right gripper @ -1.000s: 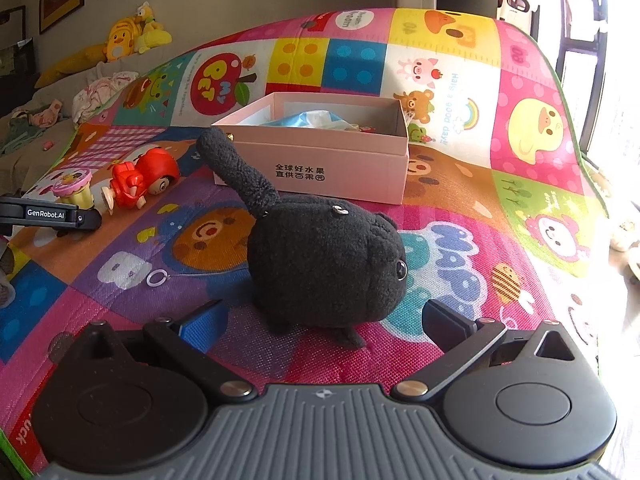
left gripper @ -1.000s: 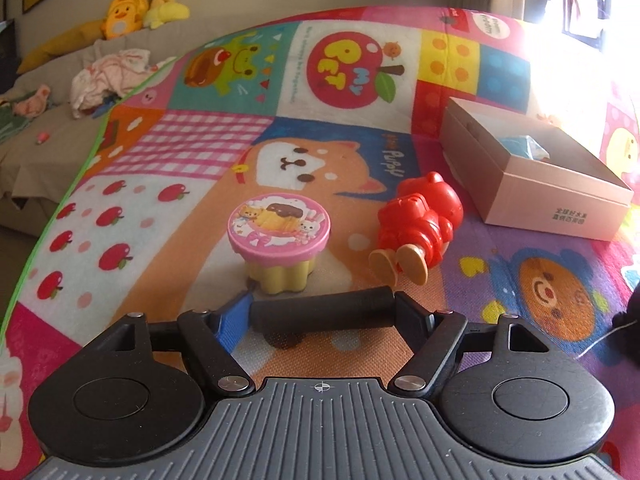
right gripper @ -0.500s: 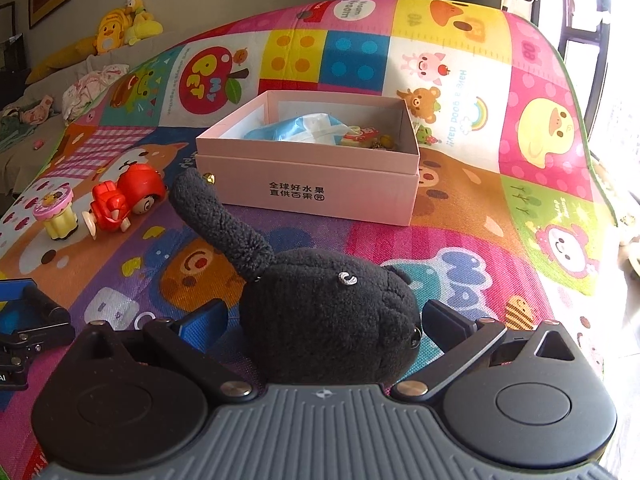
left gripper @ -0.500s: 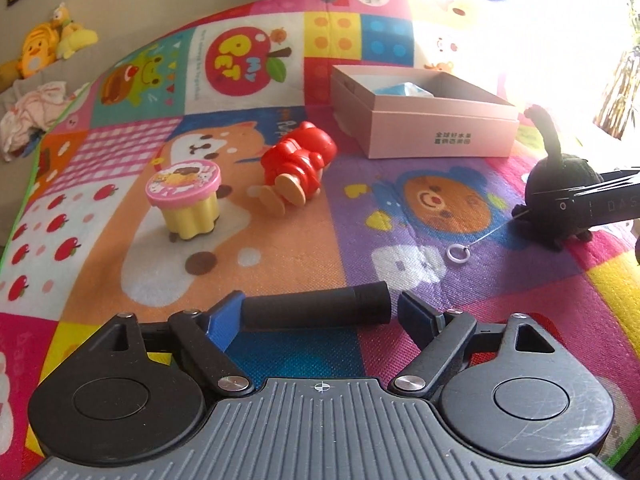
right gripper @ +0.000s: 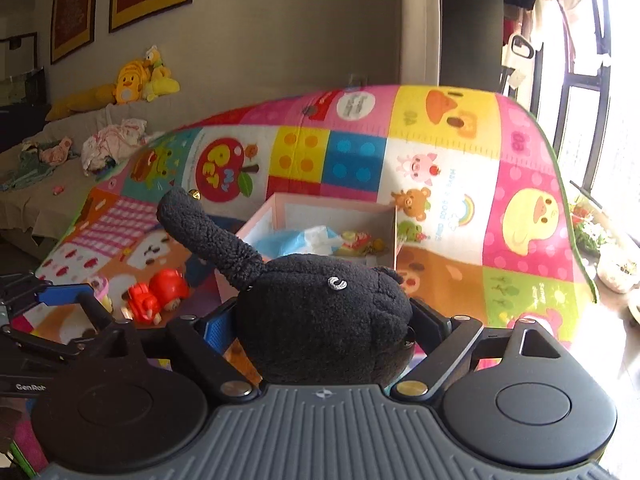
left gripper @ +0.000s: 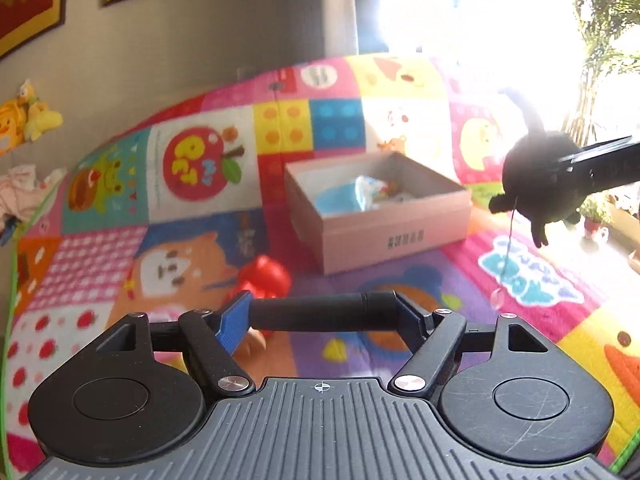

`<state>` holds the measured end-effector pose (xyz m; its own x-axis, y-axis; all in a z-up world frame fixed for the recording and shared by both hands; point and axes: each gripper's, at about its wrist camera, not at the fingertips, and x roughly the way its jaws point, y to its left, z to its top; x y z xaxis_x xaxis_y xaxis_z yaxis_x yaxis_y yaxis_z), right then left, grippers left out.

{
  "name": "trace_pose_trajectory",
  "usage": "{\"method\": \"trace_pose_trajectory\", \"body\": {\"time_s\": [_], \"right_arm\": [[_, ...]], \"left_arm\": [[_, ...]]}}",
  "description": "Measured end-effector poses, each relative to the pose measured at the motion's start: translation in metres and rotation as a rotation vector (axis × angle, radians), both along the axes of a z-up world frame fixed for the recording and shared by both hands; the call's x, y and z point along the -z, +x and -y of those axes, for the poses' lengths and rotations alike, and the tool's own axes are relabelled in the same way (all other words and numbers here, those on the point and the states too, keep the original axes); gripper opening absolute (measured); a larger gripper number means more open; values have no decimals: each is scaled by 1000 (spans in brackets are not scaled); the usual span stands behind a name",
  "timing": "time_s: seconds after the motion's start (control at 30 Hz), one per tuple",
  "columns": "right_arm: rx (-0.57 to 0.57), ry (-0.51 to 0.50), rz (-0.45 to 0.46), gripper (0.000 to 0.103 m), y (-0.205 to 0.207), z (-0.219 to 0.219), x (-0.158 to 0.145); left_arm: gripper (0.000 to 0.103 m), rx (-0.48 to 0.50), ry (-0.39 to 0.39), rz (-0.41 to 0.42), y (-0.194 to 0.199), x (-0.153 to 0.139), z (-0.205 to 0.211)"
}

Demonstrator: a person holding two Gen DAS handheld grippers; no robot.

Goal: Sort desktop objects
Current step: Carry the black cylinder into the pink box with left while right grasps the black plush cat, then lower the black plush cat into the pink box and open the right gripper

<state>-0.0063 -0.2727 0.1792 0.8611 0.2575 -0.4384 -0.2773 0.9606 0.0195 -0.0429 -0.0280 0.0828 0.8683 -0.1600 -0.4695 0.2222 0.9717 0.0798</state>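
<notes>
My left gripper (left gripper: pixel 322 313) is shut on a black cylinder (left gripper: pixel 320 312), held crosswise above the play mat. My right gripper (right gripper: pixel 320 320) is shut on a black plush cat (right gripper: pixel 320 312), lifted off the mat; the cat also shows in the left wrist view (left gripper: pixel 536 180), hanging in the air with a string and ring below it. An open pink box (left gripper: pixel 380 216) holding a blue packet and small items sits beyond both grippers; it also shows in the right wrist view (right gripper: pixel 332 216). A red toy figure (left gripper: pixel 266 276) lies on the mat left of the box.
A pink-lidded yellow cup (right gripper: pixel 100 290) stands left of the red toy (right gripper: pixel 156 294), partly hidden. The colourful mat (right gripper: pixel 440 184) covers the surface. A couch with clothes and yellow plush toys (right gripper: pixel 136 80) lies at the far left. Bright windows are on the right.
My right gripper has closed on the black plush cat and lifted it off the mat toward the box. My left gripper has risen and turned toward the box, still holding the cylinder.
</notes>
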Motion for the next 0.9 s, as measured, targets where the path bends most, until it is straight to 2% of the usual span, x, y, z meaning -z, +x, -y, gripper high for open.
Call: {"method": "trace_pose_trajectory", "body": {"time_s": [0.07, 0.17, 0.3, 0.4, 0.5, 0.57, 0.6, 0.7, 0.8, 0.9], "right_arm": [[12, 52, 76, 87, 7, 12, -39], [59, 46, 149, 87, 23, 19, -64], [109, 11, 146, 87, 50, 23, -64], [124, 12, 111, 87, 68, 26, -57], [148, 27, 40, 87, 105, 29, -41], [147, 37, 13, 87, 121, 26, -33], [141, 40, 1, 87, 129, 25, -30], [117, 55, -44, 87, 152, 11, -17], [92, 74, -103, 87, 182, -10, -2], [71, 84, -194, 87, 212, -30, 20]], "left_arm": [[80, 24, 2, 76, 22, -20, 13], [80, 36, -37, 101, 68, -31, 33], [80, 67, -111, 40, 133, -20, 62], [80, 72, -97, -4, 172, 0, 80], [86, 102, -89, -116, 198, 21, 85], [91, 107, -136, -126, 191, 23, 72], [97, 105, -162, -110, 182, 19, 65], [98, 107, -195, -58, 142, 7, 48], [100, 118, -186, 11, 101, 6, 38], [100, 117, -204, 6, 79, 19, 29]]}}
